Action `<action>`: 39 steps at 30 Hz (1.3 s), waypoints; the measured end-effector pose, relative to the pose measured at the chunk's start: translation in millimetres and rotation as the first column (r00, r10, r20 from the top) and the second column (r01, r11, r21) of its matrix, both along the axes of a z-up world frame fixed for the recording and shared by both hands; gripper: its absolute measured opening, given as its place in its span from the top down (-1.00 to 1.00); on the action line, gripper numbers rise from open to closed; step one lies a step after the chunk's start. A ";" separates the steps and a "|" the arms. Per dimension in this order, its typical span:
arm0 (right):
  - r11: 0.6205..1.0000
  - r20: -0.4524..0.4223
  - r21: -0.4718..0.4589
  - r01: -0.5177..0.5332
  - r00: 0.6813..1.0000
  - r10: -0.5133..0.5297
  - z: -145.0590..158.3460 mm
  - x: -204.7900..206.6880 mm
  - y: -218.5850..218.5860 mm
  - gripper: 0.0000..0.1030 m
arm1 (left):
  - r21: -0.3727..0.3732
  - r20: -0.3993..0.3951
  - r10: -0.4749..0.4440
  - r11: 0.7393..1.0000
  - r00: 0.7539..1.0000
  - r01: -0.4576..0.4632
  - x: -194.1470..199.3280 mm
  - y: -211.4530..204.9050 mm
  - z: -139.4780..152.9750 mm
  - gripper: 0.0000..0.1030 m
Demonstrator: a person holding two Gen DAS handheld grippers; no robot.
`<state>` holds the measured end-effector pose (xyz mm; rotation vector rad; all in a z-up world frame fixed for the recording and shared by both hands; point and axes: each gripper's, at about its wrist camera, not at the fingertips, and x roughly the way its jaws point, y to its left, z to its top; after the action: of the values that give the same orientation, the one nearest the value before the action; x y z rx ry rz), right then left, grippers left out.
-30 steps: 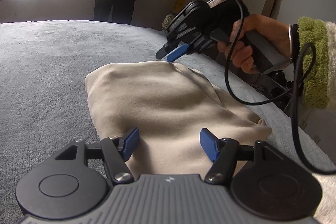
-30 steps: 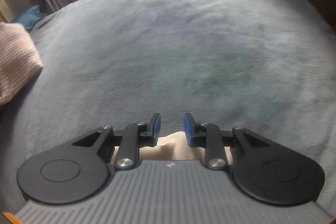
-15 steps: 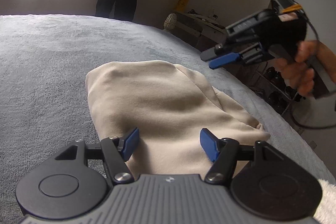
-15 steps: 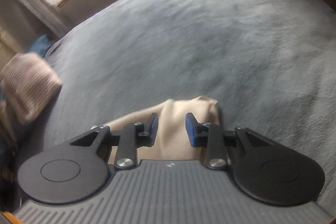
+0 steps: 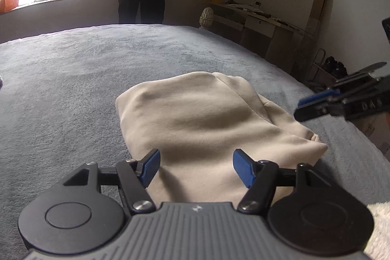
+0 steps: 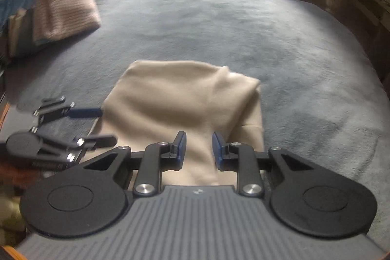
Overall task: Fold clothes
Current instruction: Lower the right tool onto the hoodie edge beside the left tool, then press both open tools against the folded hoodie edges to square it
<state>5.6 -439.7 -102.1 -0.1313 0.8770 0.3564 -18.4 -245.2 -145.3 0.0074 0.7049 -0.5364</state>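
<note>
Your left tongs (image 5: 196, 168) gape empty over the near end of the garment (image 5: 207, 118) folded on the bed (image 5: 61, 89), right tongs (image 6: 198, 148) likewise released, so a careless dip could drag the top layer and undo the fold.

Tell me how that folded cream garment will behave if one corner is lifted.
The cream garment would probably sag and unfold, not lift as a slab: its soft rounded creases suggest limp knit. Loose layers at its right edge would likely slide apart. On the plush grey bedspread, it would probably drag rather than glide.
</note>
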 end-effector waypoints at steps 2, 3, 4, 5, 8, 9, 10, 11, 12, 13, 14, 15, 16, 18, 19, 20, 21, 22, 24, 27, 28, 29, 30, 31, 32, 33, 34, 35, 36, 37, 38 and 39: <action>1.000 -0.060 -0.010 -0.009 0.998 0.008 -19.8 -4.6 1.1 0.57 | 0.027 -0.029 -0.009 1.000 1.000 0.010 -4.3 0.9 -1.1 -0.31; 1.000 -0.091 -0.014 -0.012 0.996 0.010 -30.0 -6.6 1.4 0.56 | 0.043 -0.044 -0.014 0.999 0.999 0.016 -6.9 0.4 -2.4 -0.31; 1.000 -0.095 -0.021 0.000 0.995 -0.002 -36.8 -8.2 0.8 0.56 | 0.060 -0.059 -0.021 0.998 0.998 0.025 -10.0 -1.2 -4.5 -0.31; 0.999 -0.095 -0.029 0.015 0.995 -0.017 -43.0 -9.7 0.1 0.56 | 0.074 -0.065 -0.025 0.997 0.998 0.030 -13.5 -2.4 -5.8 -0.32; 0.998 -0.071 -0.028 0.054 0.996 -0.056 -42.3 -14.9 0.5 0.55 | 0.103 -0.056 -0.030 0.994 0.998 0.036 -18.4 -5.0 -2.1 -0.32; 0.998 -0.053 -0.034 0.057 0.997 -0.059 -37.5 -18.3 2.4 0.55 | 0.109 -0.061 -0.028 0.993 0.998 0.034 -18.0 -5.3 0.2 -0.32; 0.999 -0.034 -0.035 0.041 0.999 -0.042 -32.7 -22.9 4.5 0.55 | 0.113 -0.066 -0.030 0.993 0.997 0.037 -17.9 -6.1 2.5 -0.32; 1.000 -0.020 -0.026 0.015 1.000 -0.016 -28.4 -27.9 6.1 0.56 | 0.116 -0.070 -0.037 0.992 0.997 0.045 -18.3 -7.3 4.9 -0.32; 1.000 -0.009 -0.024 -0.008 1.000 0.008 -25.5 -32.1 7.5 0.56 | 0.121 -0.074 -0.046 0.991 0.996 0.055 -19.4 -9.1 6.5 -0.33; 0.999 -0.003 -0.035 -0.024 1.000 0.024 -25.4 -35.5 8.7 0.56 | 0.131 -0.082 -0.056 0.989 0.995 0.067 -20.8 -12.1 6.4 -0.34; 0.998 -0.004 -0.053 -0.033 0.999 0.033 -27.9 -36.2 9.9 0.56 | 0.144 -0.092 -0.065 0.986 0.994 0.078 -21.8 -15.9 5.3 -0.34; 0.997 -0.013 -0.068 -0.035 0.999 0.034 -34.4 -34.7 10.2 0.56 | 0.158 -0.098 -0.069 0.984 0.993 0.084 -23.1 -19.5 3.7 -0.38; 0.996 -0.023 -0.082 -0.035 0.999 0.034 -41.4 -32.9 10.4 0.55 | 0.173 -0.098 -0.068 0.981 0.993 0.084 -24.4 -22.5 1.7 -0.39; 0.993 -0.044 -0.111 -0.038 0.998 0.033 -55.4 -29.3 10.9 0.51 | 0.194 -0.101 -0.063 0.977 0.993 0.082 -26.0 -27.2 -1.6 -0.40; 0.991 -0.054 -0.125 -0.039 0.998 0.032 -62.5 -27.5 11.1 0.50 | 0.197 -0.104 -0.059 0.977 0.993 0.079 -25.8 -27.6 -2.4 -0.41; 0.992 -0.054 -0.123 -0.036 0.998 0.029 -63.2 -27.2 11.4 0.49 | 0.196 -0.107 -0.056 0.978 0.993 0.077 -25.2 -27.4 -3.1 -0.41; 0.992 -0.054 -0.123 -0.034 0.998 0.028 -62.6 -27.1 12.0 0.49 | 0.192 -0.112 -0.054 0.978 0.992 0.075 -24.7 -26.7 -3.5 -0.41; 0.992 -0.053 -0.122 -0.035 0.998 0.029 -62.4 -27.3 12.3 0.49 | 0.187 -0.119 -0.051 0.980 0.992 0.072 -23.9 -25.5 -3.9 -0.41; 0.993 -0.056 -0.115 -0.036 0.998 0.029 -63.2 -26.7 11.4 0.49 | 0.179 -0.137 -0.044 0.982 0.990 0.068 -21.2 -23.5 -5.2 -0.45; 0.993 -0.073 -0.108 -0.038 0.997 0.031 -63.7 -22.9 10.6 0.48 | 0.160 -0.176 -0.031 0.985 0.984 0.060 -16.5 -19.5 -8.4 -0.48; 0.993 -0.077 -0.109 -0.040 0.997 0.032 -63.8 -23.1 10.8 0.48 | 0.151 -0.188 -0.027 0.987 0.982 0.056 -15.3 -18.2 -9.6 -0.49; 0.993 -0.080 -0.111 -0.042 0.996 0.033 -64.2 -23.3 11.6 0.48 | 0.143 -0.195 -0.025 0.988 0.980 0.053 -14.5 -17.1 -10.3 -0.50; 0.993 -0.084 -0.111 -0.043 0.996 0.034 -64.3 -22.8 11.9 0.47 | 0.138 -0.198 -0.024 0.989 0.980 0.052 -14.0 -16.2 -10.8 -0.50; 0.993 -0.087 -0.111 -0.044 0.996 0.034 -64.4 -22.1 12.0 0.47 | 0.133 -0.201 -0.023 0.990 0.979 0.050 -13.6 -15.4 -11.2 -0.51; 0.993 -0.092 -0.109 -0.044 0.995 0.034 -64.3 -21.2 11.9 0.47 | 0.128 -0.205 -0.022 0.991 0.979 0.049 -13.1 -14.6 -11.8 -0.51; 0.993 -0.097 -0.107 -0.043 0.995 0.032 -64.1 -20.2 11.7 0.47 | 0.123 -0.209 -0.021 0.991 0.978 0.048 -12.7 -13.9 -12.3 -0.52; 0.994 -0.103 -0.105 -0.042 0.994 0.031 -63.9 -19.3 11.5 0.46 | 0.117 -0.216 -0.020 0.992 0.976 0.046 -11.8 -13.0 -13.0 -0.52; 0.993 -0.109 -0.106 -0.043 0.994 0.031 -64.0 -18.2 11.9 0.46 | 0.109 -0.226 -0.018 0.993 0.974 0.043 -10.1 -12.0 -13.7 -0.53; 0.993 -0.113 -0.109 -0.045 0.993 0.033 -63.9 -17.4 12.6 0.46 | 0.100 -0.236 -0.016 0.994 0.972 0.041 -8.4 -10.9 -14.4 -0.53; 0.992 -0.118 -0.116 -0.049 0.992 0.036 -63.7 -16.5 13.6 0.45 | 0.092 -0.246 -0.015 0.995 0.969 0.039 -7.2 -9.8 -15.0 -0.53; 0.991 -0.121 -0.122 -0.053 0.992 0.038 -63.7 -15.7 14.6 0.45 | 0.085 -0.253 -0.014 0.996 0.967 0.037 -6.4 -8.8 -15.7 -0.53; 0.990 -0.125 -0.127 -0.056 0.991 0.040 -63.6 -14.9 15.4 0.44 | 0.078 -0.260 -0.013 0.996 0.966 0.035 -5.5 -7.8 -16.4 -0.53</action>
<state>-9.3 -424.3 -165.8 -0.2541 1.0199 0.3545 -24.0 -253.0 -161.7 0.0230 0.9835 -0.5366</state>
